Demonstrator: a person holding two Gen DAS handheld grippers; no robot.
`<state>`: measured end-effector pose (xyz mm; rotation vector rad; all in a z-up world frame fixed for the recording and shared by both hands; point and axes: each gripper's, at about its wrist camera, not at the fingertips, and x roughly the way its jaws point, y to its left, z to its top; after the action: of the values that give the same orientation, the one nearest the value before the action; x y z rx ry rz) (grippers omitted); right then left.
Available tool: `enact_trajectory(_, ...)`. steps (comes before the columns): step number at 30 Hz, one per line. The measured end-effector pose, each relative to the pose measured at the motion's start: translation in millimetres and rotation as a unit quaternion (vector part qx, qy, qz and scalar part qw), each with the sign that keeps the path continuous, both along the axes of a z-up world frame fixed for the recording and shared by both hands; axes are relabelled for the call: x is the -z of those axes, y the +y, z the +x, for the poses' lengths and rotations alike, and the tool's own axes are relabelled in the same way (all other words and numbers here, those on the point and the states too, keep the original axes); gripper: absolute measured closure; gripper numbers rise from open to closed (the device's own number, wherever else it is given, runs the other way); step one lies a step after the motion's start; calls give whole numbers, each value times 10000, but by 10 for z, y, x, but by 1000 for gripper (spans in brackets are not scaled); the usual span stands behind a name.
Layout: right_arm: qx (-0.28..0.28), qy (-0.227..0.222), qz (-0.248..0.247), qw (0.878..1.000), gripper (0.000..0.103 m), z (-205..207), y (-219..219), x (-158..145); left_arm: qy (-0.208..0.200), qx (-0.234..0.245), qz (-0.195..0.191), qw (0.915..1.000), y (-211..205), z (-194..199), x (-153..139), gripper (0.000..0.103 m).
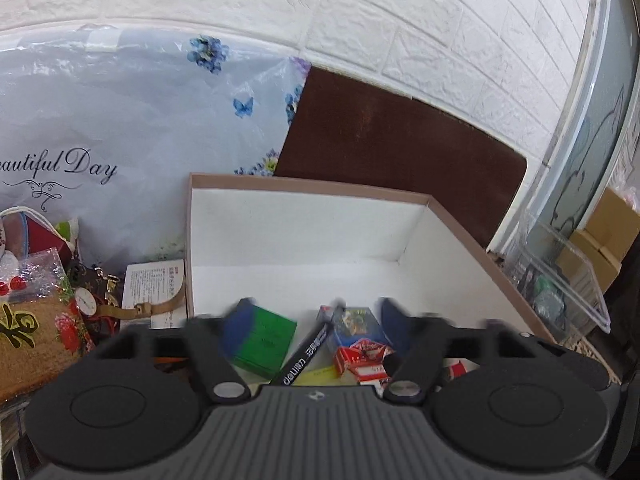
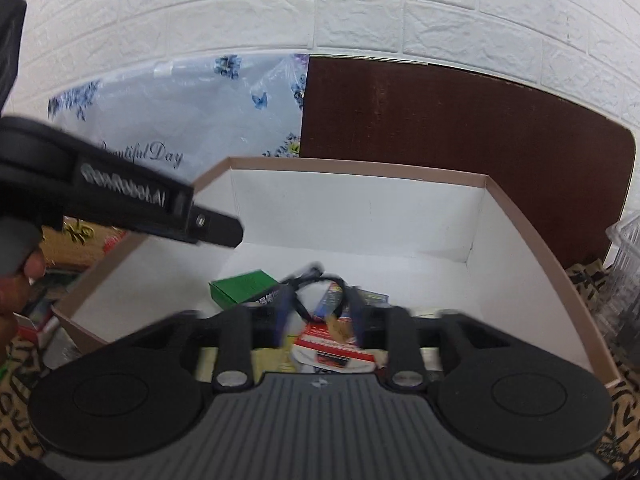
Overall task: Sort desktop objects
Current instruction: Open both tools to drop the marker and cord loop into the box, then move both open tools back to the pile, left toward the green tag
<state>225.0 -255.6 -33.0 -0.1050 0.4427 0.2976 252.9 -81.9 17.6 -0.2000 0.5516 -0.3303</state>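
Black plastic tongs are standing spread in both views: the left gripper (image 1: 316,312) is holding its jaws wide with nothing pinched between them, and the right gripper (image 2: 318,312) is standing about half spread, its blurred blue pads (image 2: 286,308) framing the pile without visibly pressing on anything. Both are hovering over the near end of the cardboard box (image 1: 496,264), where the sorted things are gathering: a green box (image 1: 266,340) at the left, a black pen (image 1: 308,354) slanting beside it, a blue card pack (image 1: 358,328) and red cigarette packs (image 1: 360,360) to the right, with a black cable (image 2: 316,276) looping over them in the right wrist view. Judging from this, sorting is looking well underway, though clutter is still waiting outside the box on the left: a wristwatch (image 1: 86,300), a printed leaflet (image 1: 154,284) and a red-and-gold pouch (image 1: 36,332). White floor is lying open in the far half and right side of the box, giving plenty of room for more drops. Box walls are rising close on the left and right, a clear plastic container (image 1: 560,276) is sitting just beyond the right wall, and the left gripper is reaching across the left wall in the right wrist view, so the two tools are working near each other
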Motion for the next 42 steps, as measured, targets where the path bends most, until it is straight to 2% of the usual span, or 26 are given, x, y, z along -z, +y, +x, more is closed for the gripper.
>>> enact_trajectory(1,47,-79,-86,9999,50,-12,6,7,-82,-8,-9,10000,1,-16,-11,17)
enact_trajectory(2,78,-151,-148,9997,42,-29,2,2,-108,-8,11,9999,0,-24,-19,17)
enact_trajectory(3,93,-197,-175,9996,28,-39,3,-2,-87,-8,32,10000,-7,-27,-26,14)
enact_trajectory(5,163,-313,-152,9993,13,-73,-17,-30,-49,-21,62,10000,-13,-35,-28,11)
enact_trajectory(13,188,-460,-198,9986,8,-159,3,-107,-6,-30,235,9997,-43,-114,-15,9)
enact_trajectory(22,196,-531,-158,9983,7,-255,-7,-191,-34,-72,247,9997,-35,-253,-66,8)
enact_trajectory(27,200,-593,-108,9980,6,-379,-21,-250,-96,-67,271,9996,-13,-389,-95,8)
enact_trajectory(29,202,-638,-89,9977,2,-440,-23,-278,-175,-119,293,9993,1,-459,-102,8)
enact_trajectory(33,141,-734,-49,9972,2,-589,-21,-333,-230,-186,342,9990,27,-598,-120,8)
enact_trajectory(42,-160,-824,-105,9964,2,-918,100,-387,-217,-233,83,9995,146,-1046,-125,8)
